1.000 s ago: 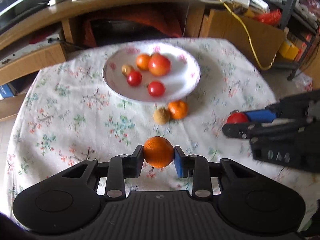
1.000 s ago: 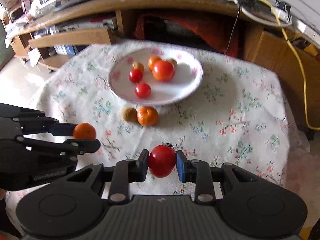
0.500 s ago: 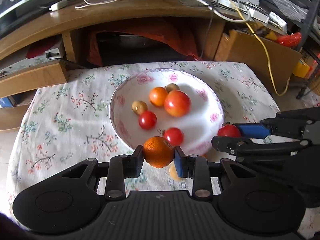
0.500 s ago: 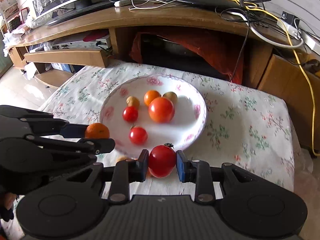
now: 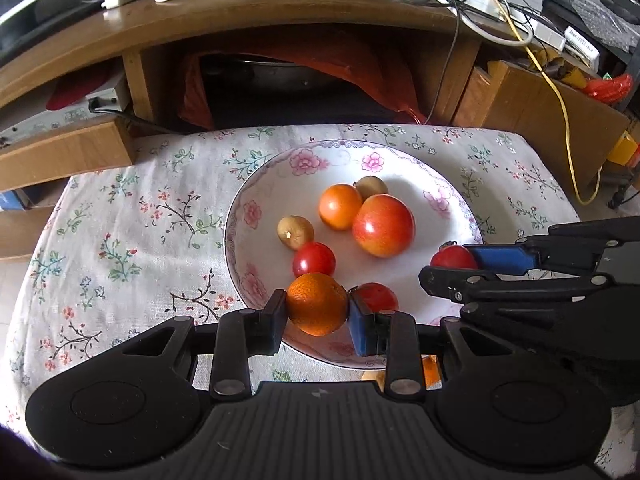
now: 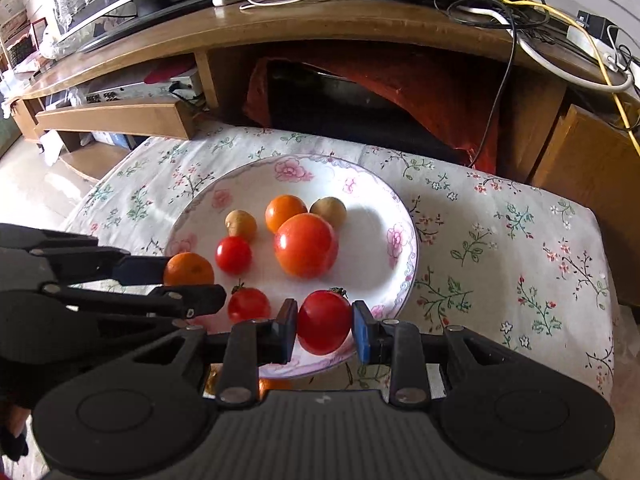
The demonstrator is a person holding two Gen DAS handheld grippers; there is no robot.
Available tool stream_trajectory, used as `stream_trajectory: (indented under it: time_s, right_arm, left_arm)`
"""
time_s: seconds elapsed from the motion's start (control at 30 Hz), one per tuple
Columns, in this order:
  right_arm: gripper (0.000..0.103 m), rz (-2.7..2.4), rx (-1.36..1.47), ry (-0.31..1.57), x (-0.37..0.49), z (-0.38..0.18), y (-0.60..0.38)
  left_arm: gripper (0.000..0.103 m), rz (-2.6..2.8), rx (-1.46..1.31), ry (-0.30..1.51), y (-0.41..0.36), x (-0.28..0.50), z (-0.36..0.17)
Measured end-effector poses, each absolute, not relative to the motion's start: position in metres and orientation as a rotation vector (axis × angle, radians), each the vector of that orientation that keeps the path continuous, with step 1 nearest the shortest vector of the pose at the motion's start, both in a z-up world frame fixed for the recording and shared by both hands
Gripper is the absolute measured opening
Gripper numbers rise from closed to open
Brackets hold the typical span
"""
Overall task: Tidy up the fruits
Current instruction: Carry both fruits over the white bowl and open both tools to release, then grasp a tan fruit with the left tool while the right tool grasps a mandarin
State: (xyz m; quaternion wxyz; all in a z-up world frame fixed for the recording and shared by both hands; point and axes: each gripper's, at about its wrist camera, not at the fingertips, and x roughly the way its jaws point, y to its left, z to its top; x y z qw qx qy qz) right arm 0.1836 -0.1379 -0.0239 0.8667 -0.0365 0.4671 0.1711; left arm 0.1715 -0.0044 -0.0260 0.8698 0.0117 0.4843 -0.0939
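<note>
My left gripper is shut on an orange mandarin, held over the near rim of the white flowered plate. The right gripper is shut on a red tomato above the same plate's near edge. Each gripper shows from the side in the other's view, the tomato to the right and the mandarin to the left. On the plate lie a big red-orange tomato, an orange fruit, two small brown fruits and two small tomatoes.
The plate stands on a floral tablecloth. A piece of orange fruit shows on the cloth under the grippers. Behind the table stands a wooden TV stand with cables; a cardboard box with a yellow cable is at the back right.
Both grippers have moved forward with their fruit from over the cloth to above the plate's near rim. The two loose fruits on the cloth have slipped out of sight beneath them.
</note>
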Motion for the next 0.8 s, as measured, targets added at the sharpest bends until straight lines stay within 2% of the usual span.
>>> stream_trajectory:
  time_s: [0.53,0.8]
  right_arm:
    - [0.031,0.343,-0.007,0.924,0.182,-0.005,-0.148]
    - [0.031,0.347,0.0,0.914,0.161,0.007,-0.15]
  left_arm:
    - [0.053,-0.196,0.033,0.955,-0.006,0.164,-0.008]
    - [0.055,-0.219,0.033,0.956,-0.006,0.148,0.0]
